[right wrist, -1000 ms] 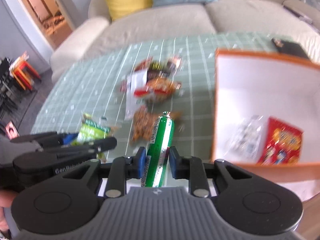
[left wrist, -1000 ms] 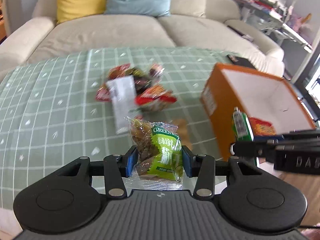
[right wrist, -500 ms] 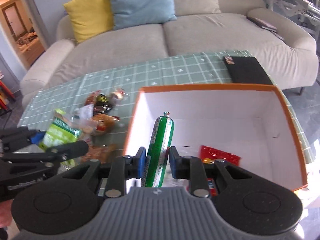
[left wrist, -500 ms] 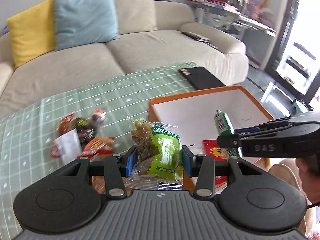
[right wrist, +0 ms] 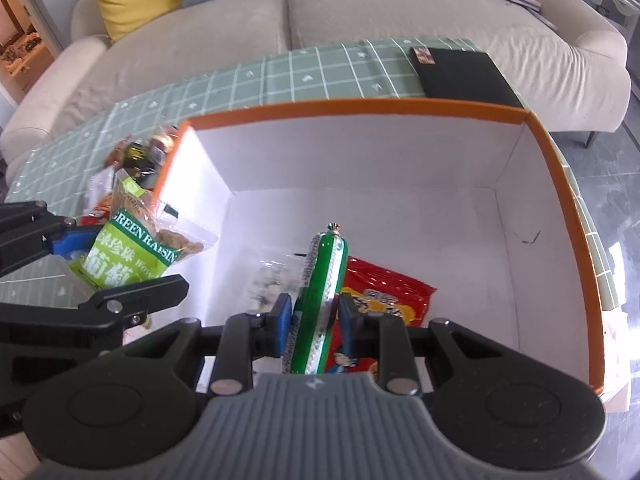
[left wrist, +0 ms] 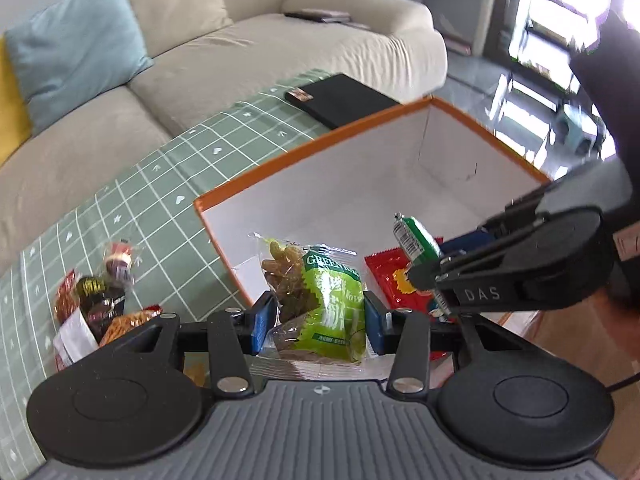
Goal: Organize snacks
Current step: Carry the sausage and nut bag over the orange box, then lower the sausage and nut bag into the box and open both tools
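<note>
Over the orange box [right wrist: 560, 184], a green raisin packet [left wrist: 324, 300] is clamped in the half-open left gripper [left wrist: 316, 322]; a green sausage stick [right wrist: 322, 300] is pinched in the narrowly set right gripper [right wrist: 314, 324]; two packets, one red [right wrist: 384, 292], one clear [right wrist: 272, 284], lie inside; several snacks [left wrist: 96, 300] are heaped on the table [left wrist: 160, 184] beside it.

Glossy plastic raisin packet [left wrist: 320, 300]; matt cardboard box [right wrist: 400, 168].

Beige sofa [right wrist: 360, 12] w/ cushions [left wrist: 76, 52]

Snack pile [left wrist: 96, 312] blurred, partly behind claw.
</note>
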`<state>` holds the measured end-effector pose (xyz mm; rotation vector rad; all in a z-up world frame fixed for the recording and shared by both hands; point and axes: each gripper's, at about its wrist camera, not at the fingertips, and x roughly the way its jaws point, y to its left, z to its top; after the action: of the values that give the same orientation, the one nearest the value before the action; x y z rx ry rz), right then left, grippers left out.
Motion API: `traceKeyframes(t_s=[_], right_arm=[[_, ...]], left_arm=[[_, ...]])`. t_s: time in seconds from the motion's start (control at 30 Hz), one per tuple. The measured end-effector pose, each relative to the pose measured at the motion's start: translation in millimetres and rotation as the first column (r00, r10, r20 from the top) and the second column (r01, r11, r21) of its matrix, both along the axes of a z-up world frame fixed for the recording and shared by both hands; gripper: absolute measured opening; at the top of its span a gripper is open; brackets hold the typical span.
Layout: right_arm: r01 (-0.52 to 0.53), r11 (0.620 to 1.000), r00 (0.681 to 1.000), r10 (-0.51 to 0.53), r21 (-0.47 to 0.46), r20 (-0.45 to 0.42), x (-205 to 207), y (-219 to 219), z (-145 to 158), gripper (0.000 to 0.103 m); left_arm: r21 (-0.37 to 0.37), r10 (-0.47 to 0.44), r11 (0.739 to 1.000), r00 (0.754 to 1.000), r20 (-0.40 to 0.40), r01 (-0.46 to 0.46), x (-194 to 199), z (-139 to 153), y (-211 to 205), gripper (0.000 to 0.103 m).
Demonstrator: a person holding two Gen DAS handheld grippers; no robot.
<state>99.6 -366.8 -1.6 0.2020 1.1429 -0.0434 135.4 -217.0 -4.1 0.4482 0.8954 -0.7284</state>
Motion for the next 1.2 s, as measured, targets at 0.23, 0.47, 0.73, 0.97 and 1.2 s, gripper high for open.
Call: traceKeyframes(t_s=[0.23,0.47,0.73,0.97,1.2], right_arm=[[-0.006,1.000,0.998,0.006,-0.006,-0.056,9,-7,-20,0.022],[-0.007,1.000,0.994,0.004,-0.023,-0.113,13,-8,-40,0.023],[-0.030,0.999,0.990,0.025,-0.033,-0.137,15,-5,-50,0.023],[-0.025,0.999,0.990,0.020,-0.037,-0.139,17,-6,-52,0.024],[-0.024,0.998,0.995,0.018,-0.054,-0.097,12,-6,-38,0.033]], left_arm=[[0.086,-0.059,0.994,0.998,-0.013,0.060,6,-18,-17,0.052],[0.175,-0.123,0.976,0.992,-0.025,0.126,8,-37,-29,0.052],[0.233,-0.170,0.958,0.985,-0.022,0.170,4,-51,-43,0.052],[0.228,-0.162,0.960,0.986,-0.030,0.164,2,-51,-45,0.058],[0.169,-0.157,0.973,0.988,0.003,0.154,-4,-35,-38,0.069]])
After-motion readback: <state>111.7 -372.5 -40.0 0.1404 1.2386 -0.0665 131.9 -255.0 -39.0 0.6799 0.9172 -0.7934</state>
